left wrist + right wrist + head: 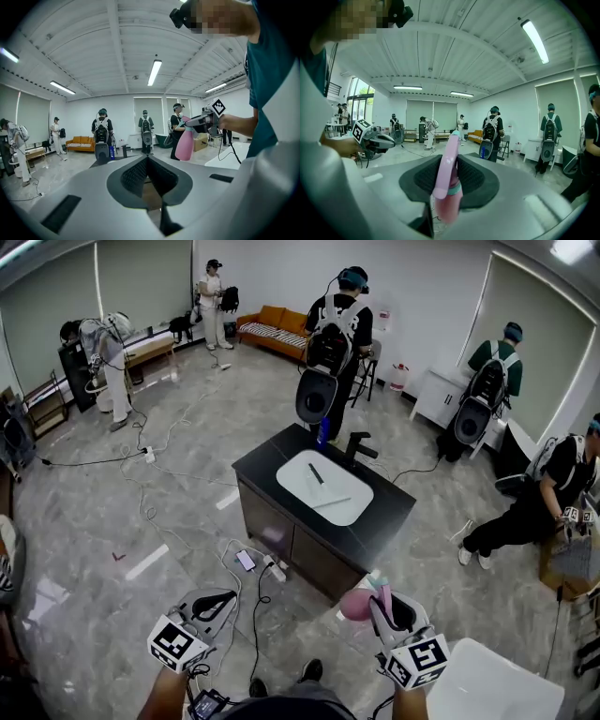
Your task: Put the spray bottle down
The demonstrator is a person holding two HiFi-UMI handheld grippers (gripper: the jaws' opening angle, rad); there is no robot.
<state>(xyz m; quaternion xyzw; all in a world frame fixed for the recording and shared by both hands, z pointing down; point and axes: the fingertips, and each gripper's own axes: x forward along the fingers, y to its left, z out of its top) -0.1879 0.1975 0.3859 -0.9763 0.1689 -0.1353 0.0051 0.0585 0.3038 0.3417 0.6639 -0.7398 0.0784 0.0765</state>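
Note:
A pink spray bottle [354,605] with a teal collar hangs upright in my right gripper [380,601], low in the head view, right of centre. In the right gripper view the bottle's trigger head [449,161] sits between the two dark pads, which press on it, and the gripper [450,174] is shut on it. My left gripper [217,604] is held beside it at the lower left, with nothing in it. Its pads meet at the tips in the left gripper view [147,161]. That view also shows the bottle [183,143] off to the right, apart from the left gripper.
Ahead stands a black counter [272,460] with a white sink basin [323,488], a black faucet [357,446] and a blue bottle [322,432]. A power strip and cables [267,568] lie on the floor before it. A white table [506,681] is at my right. Several people stand around the room.

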